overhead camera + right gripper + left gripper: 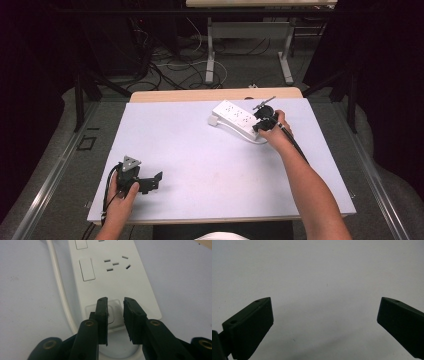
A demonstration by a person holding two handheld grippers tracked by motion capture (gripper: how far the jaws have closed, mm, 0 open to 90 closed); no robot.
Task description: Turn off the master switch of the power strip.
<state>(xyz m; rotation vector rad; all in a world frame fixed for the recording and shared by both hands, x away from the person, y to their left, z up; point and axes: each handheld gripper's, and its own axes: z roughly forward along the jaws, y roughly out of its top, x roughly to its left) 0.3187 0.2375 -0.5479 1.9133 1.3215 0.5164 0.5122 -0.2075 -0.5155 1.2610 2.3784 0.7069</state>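
White table (200, 165) carries a power strip (235, 119); right gripper (115, 315) jaws, nearly closed, hang over its end switch. Press straight down, centred. Left gripper (324, 322) jaws spread, idle.

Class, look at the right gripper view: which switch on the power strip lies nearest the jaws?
The square button at the power strip's end, right beneath the right gripper, unlike the rocker switch farther along.

Both forearms bare, no sleeves visible. Left gripper (152, 181): black body, grey three-cornered plate (131, 162) on top, black cable (108, 186) looping behind. Right gripper (115, 315): black, ribbed inner jaw faces, brass-coloured screw inserts (88, 323) at link joints.
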